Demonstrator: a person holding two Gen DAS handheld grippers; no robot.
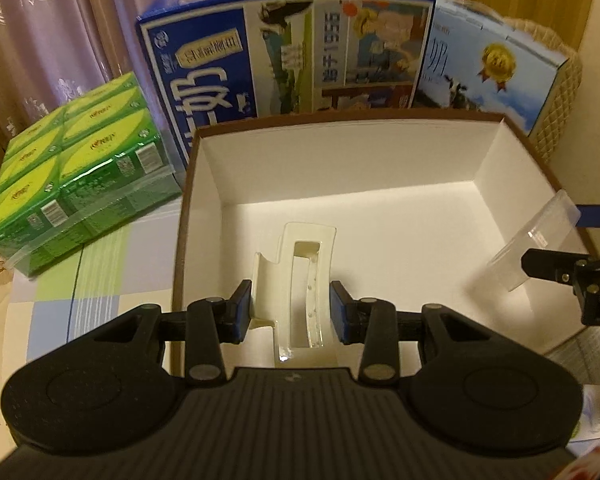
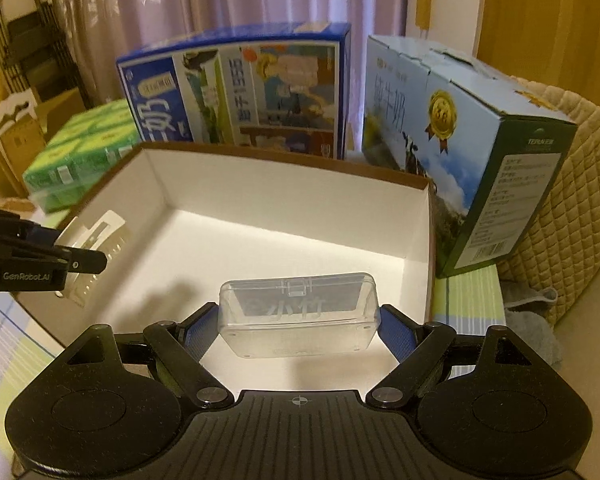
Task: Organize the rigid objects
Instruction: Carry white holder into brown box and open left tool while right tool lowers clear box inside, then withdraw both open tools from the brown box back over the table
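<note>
I am carrying both pieces over the open box (image 1: 380, 216): my left gripper (image 1: 290, 310) is clamping narrowly on the cream hair clip (image 1: 296, 280) at lower centre, my right gripper (image 2: 298, 320) is gripping wide across the clear plastic case (image 2: 300, 312). Next, I judge, lowering and releasing inside.

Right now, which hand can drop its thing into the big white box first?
Probably either; left looks slightly ahead. The left gripper holds the cream plastic hair clip above the white cardboard box's floor; the right's clear plastic case hangs near the rim.
</note>
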